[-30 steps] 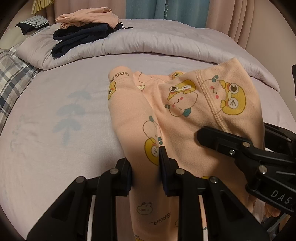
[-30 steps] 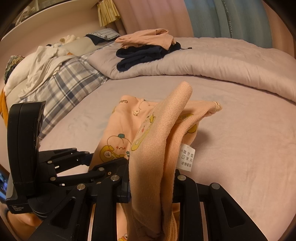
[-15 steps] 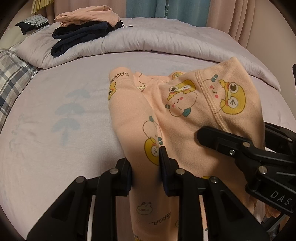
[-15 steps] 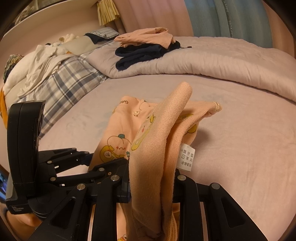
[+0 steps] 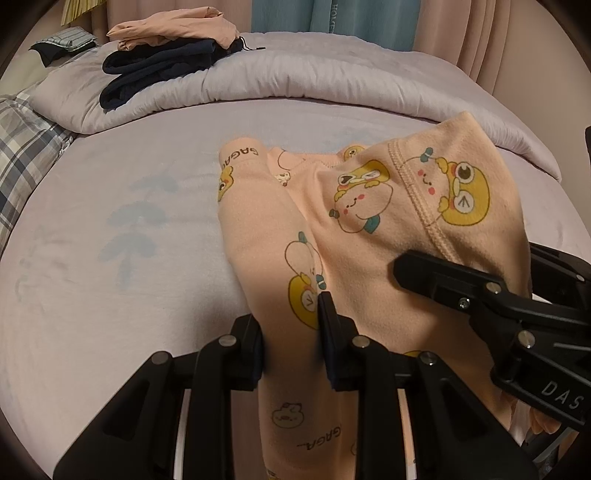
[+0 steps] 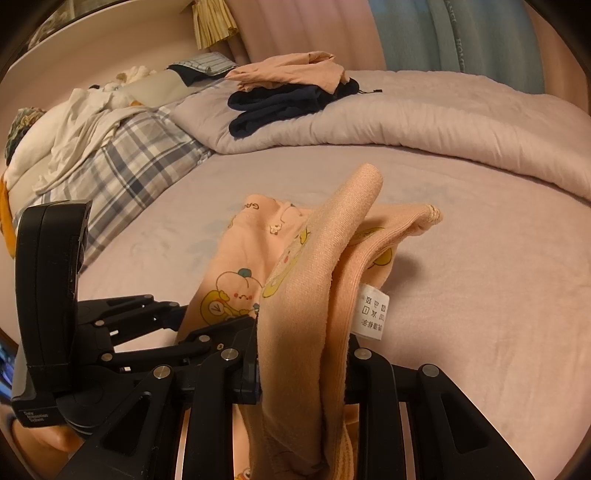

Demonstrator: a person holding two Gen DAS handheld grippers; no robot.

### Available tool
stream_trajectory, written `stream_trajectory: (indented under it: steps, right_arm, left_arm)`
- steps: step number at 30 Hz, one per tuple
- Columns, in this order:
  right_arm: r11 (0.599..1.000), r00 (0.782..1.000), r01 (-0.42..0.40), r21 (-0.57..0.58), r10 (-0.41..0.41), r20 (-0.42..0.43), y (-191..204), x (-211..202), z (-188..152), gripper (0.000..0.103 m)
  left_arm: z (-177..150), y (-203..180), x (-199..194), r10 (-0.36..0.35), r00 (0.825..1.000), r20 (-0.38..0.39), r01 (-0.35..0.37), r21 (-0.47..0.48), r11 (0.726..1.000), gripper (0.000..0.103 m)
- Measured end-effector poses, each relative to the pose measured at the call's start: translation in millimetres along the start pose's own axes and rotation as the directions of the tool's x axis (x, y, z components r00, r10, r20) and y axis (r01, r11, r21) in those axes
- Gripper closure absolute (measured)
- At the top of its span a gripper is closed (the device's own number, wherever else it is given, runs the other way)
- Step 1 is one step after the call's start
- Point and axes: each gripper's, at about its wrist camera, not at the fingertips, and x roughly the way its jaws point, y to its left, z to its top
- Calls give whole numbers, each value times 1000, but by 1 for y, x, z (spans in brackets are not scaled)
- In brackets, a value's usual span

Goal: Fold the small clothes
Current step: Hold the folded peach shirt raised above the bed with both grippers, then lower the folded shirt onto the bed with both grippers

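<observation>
A small peach garment printed with yellow cartoon figures lies partly on the lilac bed sheet, its near part lifted. My left gripper is shut on a leg-like strip of it. My right gripper is shut on a bunched, ribbed edge of the peach garment, and a white care label hangs beside it. In the left wrist view the right gripper shows at the right, clamped on the cloth. The left gripper appears at the lower left of the right wrist view.
A rolled lilac duvet runs across the far side, with a pile of folded dark and peach clothes on it. A plaid blanket and white bedding lie at the left. Curtains hang behind.
</observation>
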Motion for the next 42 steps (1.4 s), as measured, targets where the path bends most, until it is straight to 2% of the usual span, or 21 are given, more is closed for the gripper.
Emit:
stream_trajectory:
  steps: [31,42]
  right_arm:
    - [1000,1000,6,4,-6,-13,-2,7,1,75]
    - [999,999,7,53,-4,-41,-11,10,0,75]
  left_arm:
    - [5,2,11,5,1000,-16,-5,10,1000,75]
    - [7,7,17,-5,1000,-29,4,-7,1000,72]
